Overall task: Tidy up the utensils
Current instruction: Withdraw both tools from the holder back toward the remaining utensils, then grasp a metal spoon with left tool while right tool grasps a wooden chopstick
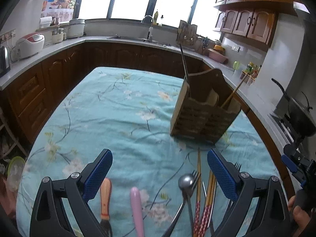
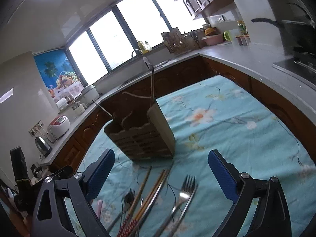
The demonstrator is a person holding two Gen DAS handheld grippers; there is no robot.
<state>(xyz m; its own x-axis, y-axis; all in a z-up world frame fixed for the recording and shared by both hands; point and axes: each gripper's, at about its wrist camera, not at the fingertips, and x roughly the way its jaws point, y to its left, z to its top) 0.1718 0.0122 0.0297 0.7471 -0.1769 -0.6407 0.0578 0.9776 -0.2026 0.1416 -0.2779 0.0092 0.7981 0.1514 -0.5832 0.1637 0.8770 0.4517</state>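
Both grippers hang spread and empty above the loose cutlery, likely poised to choose a first piece. The left gripper [image 1: 160,169] has a wooden-handled utensil [image 1: 105,195], a pink handle [image 1: 136,207], a metal spoon [image 1: 186,181] and patterned chopsticks [image 1: 199,203] lying below its fingers on the floral cloth [image 1: 110,114] that covers the counter. The right gripper [image 2: 161,169] looks down on a fork [image 2: 184,193] beside more chopsticks [image 2: 156,189]. Just beyond the pile stands the wooden utensil holder [image 1: 203,116], upright, with a couple of sticks already leaning in its compartments, so short carries forward should suffice.
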